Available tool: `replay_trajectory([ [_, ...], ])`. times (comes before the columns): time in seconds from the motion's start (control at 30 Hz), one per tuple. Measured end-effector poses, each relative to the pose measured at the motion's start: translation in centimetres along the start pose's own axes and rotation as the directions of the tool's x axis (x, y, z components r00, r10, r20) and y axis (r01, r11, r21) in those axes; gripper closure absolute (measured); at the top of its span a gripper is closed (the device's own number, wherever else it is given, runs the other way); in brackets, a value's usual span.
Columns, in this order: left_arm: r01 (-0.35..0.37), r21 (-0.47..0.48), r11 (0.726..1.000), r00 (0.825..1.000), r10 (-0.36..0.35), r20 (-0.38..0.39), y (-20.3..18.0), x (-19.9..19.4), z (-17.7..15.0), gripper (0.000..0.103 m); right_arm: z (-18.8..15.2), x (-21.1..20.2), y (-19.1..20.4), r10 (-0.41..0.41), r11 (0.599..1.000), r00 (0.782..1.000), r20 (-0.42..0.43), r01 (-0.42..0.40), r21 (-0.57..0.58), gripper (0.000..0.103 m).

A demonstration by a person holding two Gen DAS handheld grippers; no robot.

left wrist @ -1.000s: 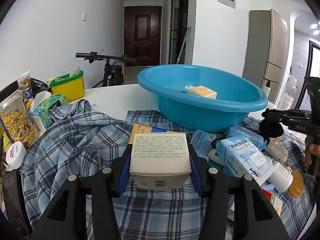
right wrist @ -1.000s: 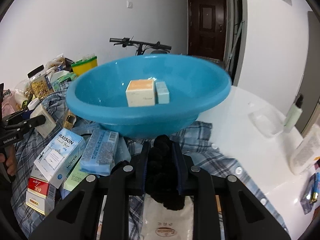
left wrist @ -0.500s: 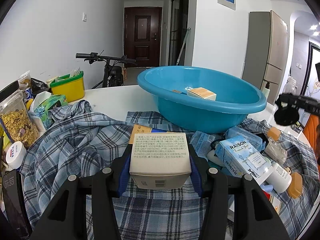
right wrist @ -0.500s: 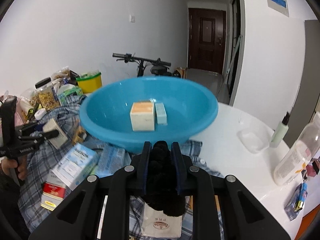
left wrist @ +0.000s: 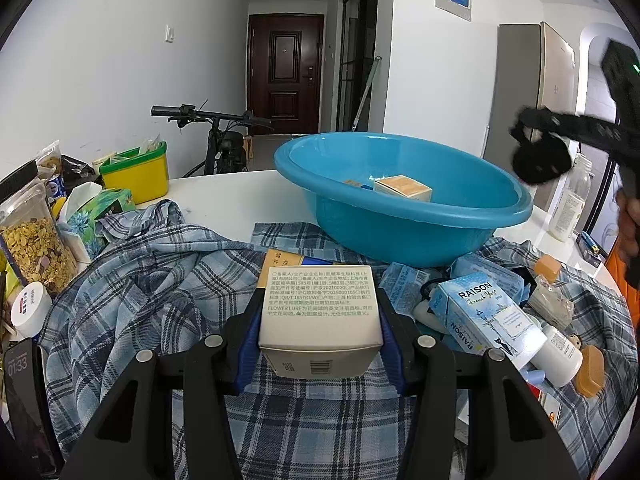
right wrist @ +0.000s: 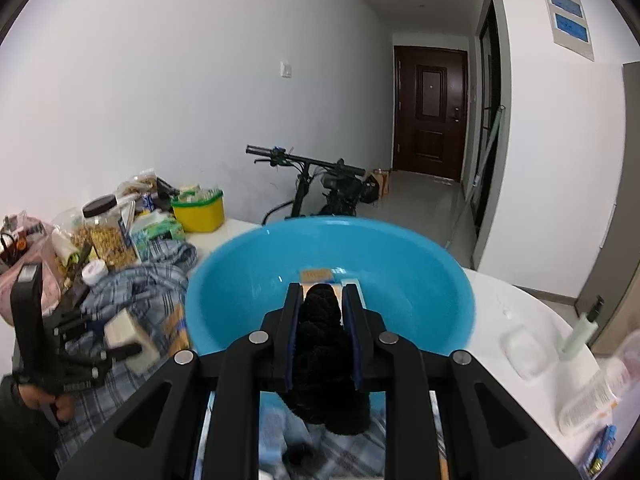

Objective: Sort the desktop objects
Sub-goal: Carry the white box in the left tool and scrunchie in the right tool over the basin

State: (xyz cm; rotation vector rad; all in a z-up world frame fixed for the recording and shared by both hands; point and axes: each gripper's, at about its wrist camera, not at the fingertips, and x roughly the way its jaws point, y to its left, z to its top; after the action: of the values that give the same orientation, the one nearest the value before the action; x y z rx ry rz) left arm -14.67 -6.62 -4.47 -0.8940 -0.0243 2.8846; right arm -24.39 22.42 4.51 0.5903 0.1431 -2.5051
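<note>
Even daylight, fisheye warp, motion blur

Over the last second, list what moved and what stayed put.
The right gripper rose from beside the clutter and swung toward the blue basin, still clamped on the black fuzzy item. The left gripper stayed low over the plaid cloth, still gripping the beige box. Basin contents unchanged.

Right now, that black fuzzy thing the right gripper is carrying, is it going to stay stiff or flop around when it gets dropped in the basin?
Probably floppy: the black fuzzy bundle bulges and sags below the right gripper. It looks light and soft, so it should land in the blue basin without rolling or bouncing.
</note>
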Motion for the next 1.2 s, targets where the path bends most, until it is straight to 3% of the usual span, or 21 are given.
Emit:
replay_trajectory([
  [0.2, -0.002, -0.006, 1.0, 1.0, 0.002, -0.003, 0.1, 0.0, 0.0, 0.05, 0.8, 3.2, -0.1, -0.008, 1.0, 1.0, 0.014, 0.007, 0.024, 0.084],
  [0.43, -0.003, -0.001, 1.0, 1.0, 0.003, -0.005, 0.1, 0.1, 0.0, 0.05, -1.6, 5.3, -0.9, 0.005, 0.998, 1.0, -0.016, -0.004, 0.055, 0.084],
  [1.2, -0.05, -0.003, 0.999, 0.999, 0.05, 0.021, 0.2, -1.0, 0.7, 0.05, -2.3, 5.3, -1.0, 0.042, 0.997, 0.999, -0.014, -0.041, 0.062, 0.084],
])
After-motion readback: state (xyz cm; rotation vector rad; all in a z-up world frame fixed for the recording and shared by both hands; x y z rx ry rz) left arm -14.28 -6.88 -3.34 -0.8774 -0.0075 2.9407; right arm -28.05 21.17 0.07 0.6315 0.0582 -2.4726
